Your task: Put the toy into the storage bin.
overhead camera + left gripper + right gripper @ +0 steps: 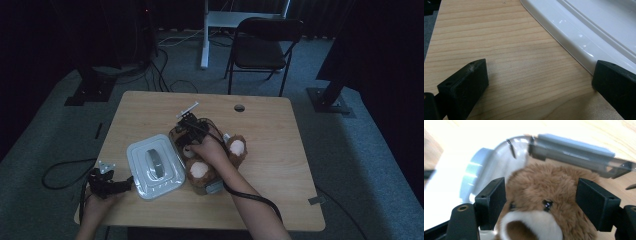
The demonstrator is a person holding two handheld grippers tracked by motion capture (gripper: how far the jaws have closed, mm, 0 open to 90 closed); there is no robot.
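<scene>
At lower left my left gripper rests open on the bench beside the lid. Mid-frame, my right gripper straddles the bear, jaws apart, in the clear box. Closing on loose fur, I could lose it.

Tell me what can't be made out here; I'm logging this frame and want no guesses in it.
- Teddy bear: in the right gripper view its muzzle is cut off by the bottom edge; in the high view the hand hides its head.
- Clear container: blurred and overexposed in the right gripper view.
- White lid: cut off by the edges of the left gripper view.
- Right gripper: jaws flank the bear's head; contact uncertain.
</scene>
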